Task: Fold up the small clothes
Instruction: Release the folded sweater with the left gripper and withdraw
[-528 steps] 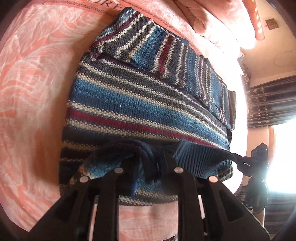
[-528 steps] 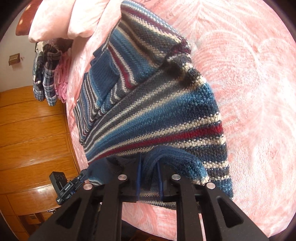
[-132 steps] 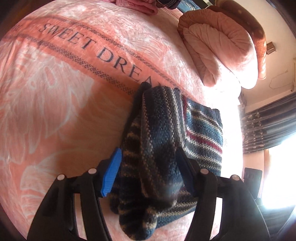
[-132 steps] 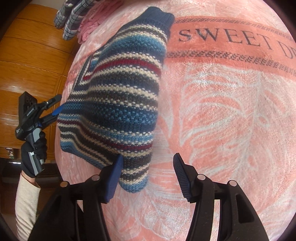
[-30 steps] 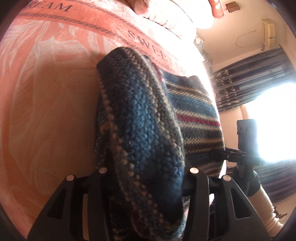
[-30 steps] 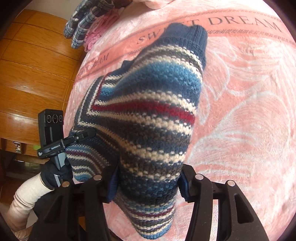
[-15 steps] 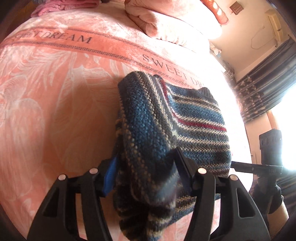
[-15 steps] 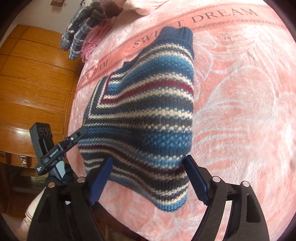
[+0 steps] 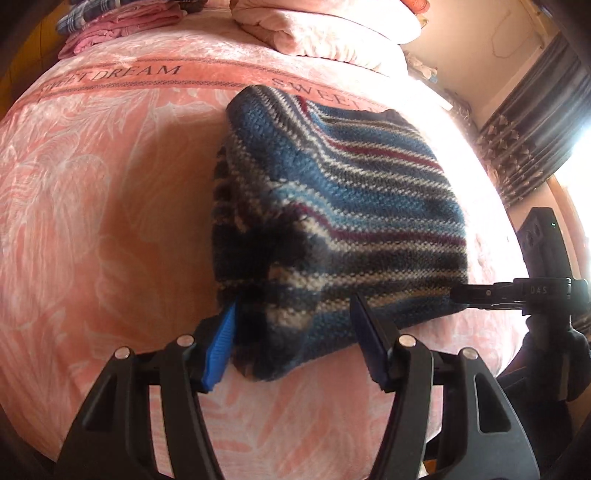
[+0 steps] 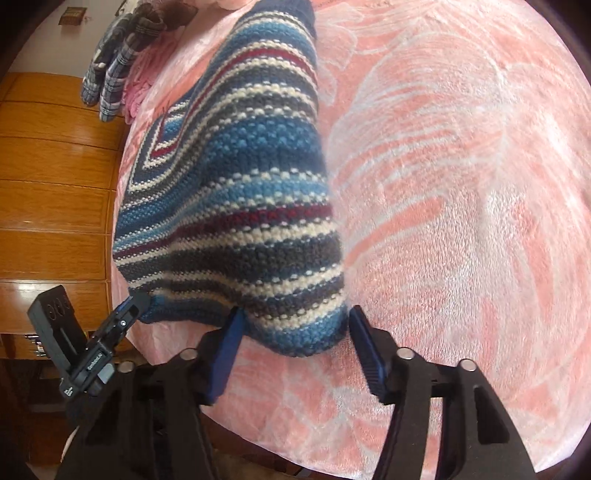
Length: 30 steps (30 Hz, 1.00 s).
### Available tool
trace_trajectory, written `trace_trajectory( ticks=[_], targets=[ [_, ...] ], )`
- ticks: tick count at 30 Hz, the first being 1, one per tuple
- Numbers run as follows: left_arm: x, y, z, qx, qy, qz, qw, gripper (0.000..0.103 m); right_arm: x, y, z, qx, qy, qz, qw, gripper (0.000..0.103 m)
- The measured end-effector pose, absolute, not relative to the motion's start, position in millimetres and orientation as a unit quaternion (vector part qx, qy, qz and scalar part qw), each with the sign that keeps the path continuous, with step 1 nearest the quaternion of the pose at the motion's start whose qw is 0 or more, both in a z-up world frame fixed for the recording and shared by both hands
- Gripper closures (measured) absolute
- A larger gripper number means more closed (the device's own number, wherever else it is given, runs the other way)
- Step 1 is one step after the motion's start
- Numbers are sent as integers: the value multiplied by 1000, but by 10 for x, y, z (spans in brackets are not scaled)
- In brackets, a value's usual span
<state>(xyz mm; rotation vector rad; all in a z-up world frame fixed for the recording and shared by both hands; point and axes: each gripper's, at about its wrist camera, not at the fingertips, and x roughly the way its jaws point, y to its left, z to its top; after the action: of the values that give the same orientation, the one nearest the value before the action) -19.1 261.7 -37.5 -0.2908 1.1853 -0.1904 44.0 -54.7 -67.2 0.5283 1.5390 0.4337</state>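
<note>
- Left gripper [image 9: 293, 341]: fingers [image 9: 221, 347] spread wide, blue pads facing in. Nothing pinched.
- Striped knit sweater [image 9: 332, 206], folded into a thick bundle, lies ahead of the left fingers; its near rounded corner sags into the gap between them. Left pad sits just beside the knit, possibly brushing it; right pad is close against the bundle's near edge. Contact cannot be told for certain.
- Right gripper [image 10: 293, 338]: fingers [image 10: 364, 349] also spread, no clamp on anything.
- In the right wrist view the sweater [image 10: 236, 192] runs forward and left from the gap; its near blue-and-cream corner bulges between the two pads, filling most of the opening. Both pads are at or just beside the knit.
- Each gripper appears in the other's view: the right one [image 9: 480, 293] at the sweater's far corner, to the right of the left fingers; the left one [image 10: 135, 304] at the corner left of the right fingers.
- Sweater rests on a pink blanket [image 9: 92, 192] with leaf pattern, which reaches past the fingers on all sides; a printed band reading "SWEET DREAM" [image 9: 110, 75] crosses it beyond the bundle.
- Far ahead of the left fingers: a folded pink quilt [image 9: 317, 33], and a pile of pink and plaid clothes [image 9: 110, 26] up left.
- Left of the right fingers: wooden cabinet panels [image 10: 51, 166].
</note>
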Motion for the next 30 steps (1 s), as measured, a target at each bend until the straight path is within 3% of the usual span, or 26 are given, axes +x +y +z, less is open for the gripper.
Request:
trace_trajectory(
  ticks=[6, 16, 19, 20, 21, 23, 25, 27, 30],
  targets=[
    [-179, 2790, -583, -171, 575, -70, 797, 42, 297, -520, -589, 216, 673, 179, 685, 73],
    [-198, 2888, -757, -179, 593, -61, 783, 40, 228, -389, -708, 177, 692, 161, 681, 76],
    [-225, 2867, -624, -180, 588, -52, 787, 41, 192, -337, -526, 152, 677, 156, 703, 64],
    [-233, 2850, -567, -176, 587, -46, 789, 41, 176, -313, -443, 143, 669, 154, 713, 56],
    [-243, 2825, -492, -172, 582, -40, 794, 41, 160, -299, -360, 136, 660, 149, 723, 39],
    [-263, 2776, -334, -162, 571, -35, 804, 41, 119, -288, -187, 127, 641, 140, 744, 24],
    [-293, 2712, -171, -146, 558, -27, 816, 36, 71, -283, -30, 109, 622, 129, 765, 22],
    [-345, 2627, -15, -130, 543, -21, 829, 29, 40, -287, 90, 97, 607, 115, 780, 14],
    [-428, 2552, 169, -105, 526, -10, 844, 22, -8, -258, 247, 72, 587, 99, 800, 12]
  ],
)
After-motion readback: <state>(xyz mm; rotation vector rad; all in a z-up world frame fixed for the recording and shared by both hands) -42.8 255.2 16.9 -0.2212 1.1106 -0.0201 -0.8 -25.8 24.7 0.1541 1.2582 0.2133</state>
